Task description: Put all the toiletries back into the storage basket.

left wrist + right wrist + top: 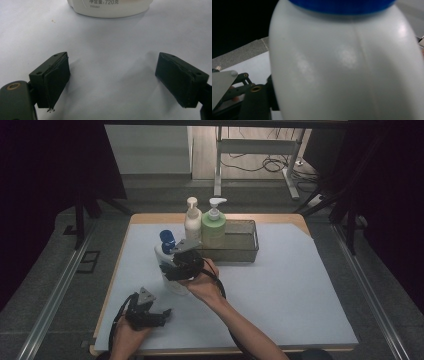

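**Right claw closes in on blue-capped bottle as basket waits half filled**

A white bottle with a blue cap [169,265] stands upright on the pale bench [280,290], just in front of the left end of a mesh basket [240,251] that already holds a cream pump bottle [192,222] and a green pump bottle [214,226] side by side at that same end. Judging by the room left in the basket, the white bottle is likely headed there next, which would explain why it is being taken from the side, upright. The right claw [172,265] is set around the bottle's body, its own view pressed right up against the white plastic [347,65]; its jaws stand partly apart, and whether the pads yet bear on the bottle cannot be told. The left claw [162,315] rests low on the bench near the front edge, jaws wide apart with nothing between them; its view looks across bare bench to the bottle's printed base [110,7], near but not touching
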### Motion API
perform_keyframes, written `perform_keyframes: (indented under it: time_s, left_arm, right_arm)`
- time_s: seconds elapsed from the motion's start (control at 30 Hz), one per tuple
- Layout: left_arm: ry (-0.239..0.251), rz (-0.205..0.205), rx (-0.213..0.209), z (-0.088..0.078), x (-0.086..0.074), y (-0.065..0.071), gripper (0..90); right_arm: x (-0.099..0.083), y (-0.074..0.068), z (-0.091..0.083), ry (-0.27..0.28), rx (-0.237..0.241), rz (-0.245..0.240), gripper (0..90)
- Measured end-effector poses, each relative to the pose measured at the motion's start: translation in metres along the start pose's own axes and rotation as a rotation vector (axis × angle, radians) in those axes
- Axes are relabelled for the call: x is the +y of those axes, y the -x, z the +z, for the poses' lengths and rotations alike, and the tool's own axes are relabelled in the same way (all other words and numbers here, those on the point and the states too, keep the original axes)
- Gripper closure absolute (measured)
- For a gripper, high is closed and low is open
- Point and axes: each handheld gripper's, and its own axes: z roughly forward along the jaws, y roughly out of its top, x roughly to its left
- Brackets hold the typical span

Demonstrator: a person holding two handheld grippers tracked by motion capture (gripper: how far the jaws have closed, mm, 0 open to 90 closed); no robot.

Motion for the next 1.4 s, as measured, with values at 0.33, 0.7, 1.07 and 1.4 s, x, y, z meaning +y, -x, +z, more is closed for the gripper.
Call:
perform_keyframes:
  time_s: [0.33, 0.7, 1.07, 1.4]
  left_arm:
    - [0.000, 0.001, -0.003, 0.000, 0.000, 0.000, 12.2]
    - [0.001, 0.001, -0.003, 0.000, 0.000, 0.000, 12.2]
    - [0.001, -0.001, -0.002, 0.000, 0.000, 0.000, 12.2]
    - [-0.001, 0.004, -0.001, 0.000, 0.000, 0.000, 12.2]
  right_arm:
    - [0.000, -0.004, -0.003, -0.002, -0.003, 0.020, 39.0]
    - [0.003, -0.006, -0.017, -0.050, 0.028, -0.006, 39.5]
    - [0.004, 0.001, -0.043, -0.057, 0.035, -0.009, 39.6]
    - [0.000, 0.017, -0.071, -0.059, 0.029, 0.012, 39.6]
